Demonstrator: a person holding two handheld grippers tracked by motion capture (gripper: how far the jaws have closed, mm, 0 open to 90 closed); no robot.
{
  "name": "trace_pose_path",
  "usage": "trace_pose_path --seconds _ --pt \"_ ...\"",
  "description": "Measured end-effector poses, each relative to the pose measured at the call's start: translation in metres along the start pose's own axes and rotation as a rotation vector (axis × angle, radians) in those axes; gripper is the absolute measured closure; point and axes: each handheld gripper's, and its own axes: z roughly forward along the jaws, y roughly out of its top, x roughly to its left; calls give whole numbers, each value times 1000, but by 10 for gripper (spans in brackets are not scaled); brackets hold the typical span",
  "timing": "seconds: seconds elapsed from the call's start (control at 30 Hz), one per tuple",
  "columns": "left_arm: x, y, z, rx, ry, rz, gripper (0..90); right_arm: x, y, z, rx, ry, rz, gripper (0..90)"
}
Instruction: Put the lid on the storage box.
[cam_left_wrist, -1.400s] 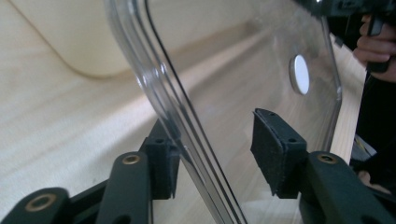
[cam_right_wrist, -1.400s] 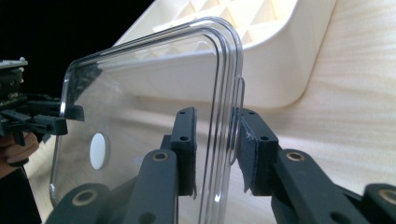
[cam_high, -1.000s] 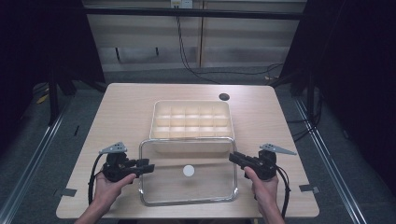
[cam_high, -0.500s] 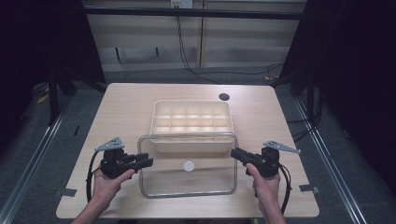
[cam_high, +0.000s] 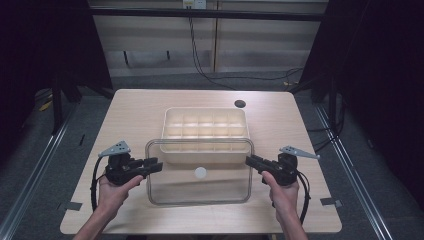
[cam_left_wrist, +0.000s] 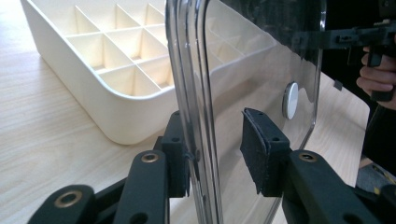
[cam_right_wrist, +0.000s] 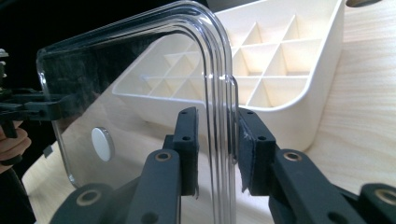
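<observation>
We hold a clear lid (cam_high: 199, 172) above the table (cam_high: 140, 107), left gripper (cam_high: 152, 166) and right gripper (cam_high: 252, 161) each clamped on an edge, beside a cream divided tray (cam_high: 205, 125).

Clear lid's (cam_left_wrist: 261, 70) upper edge beyond the left gripper view's frame.

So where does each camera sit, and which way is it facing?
High view: above the person's side, facing forward and down at the table; both forearms and tongs show.
Left gripper view: on the left tongs, looking along the lid toward the right hand.
Right gripper view: on the right tongs, looking back toward the left hand.
All three share the lid and tray.
</observation>
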Motion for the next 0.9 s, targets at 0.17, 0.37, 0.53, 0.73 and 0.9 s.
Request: trace_pose_path --seconds 0.17,0.37,0.53,0.73,0.9 --pt "1 5 -2 -16 0 4 635 1 4 1 -8 7 -4 715" --pt "0 12 0 -14 1 10 635 0 14 0 -37 11 -13 718" --pt "0 18 2 -26 -9 14 637 0 26 -3 -55 9 -11 718" --pt "1 23 2 -19 -18 16 643 1 33 -4 -68 8 -24 718" --pt "1 31 -1 -27 -5 29 641 0 35 -1 -78 15 -11 719"
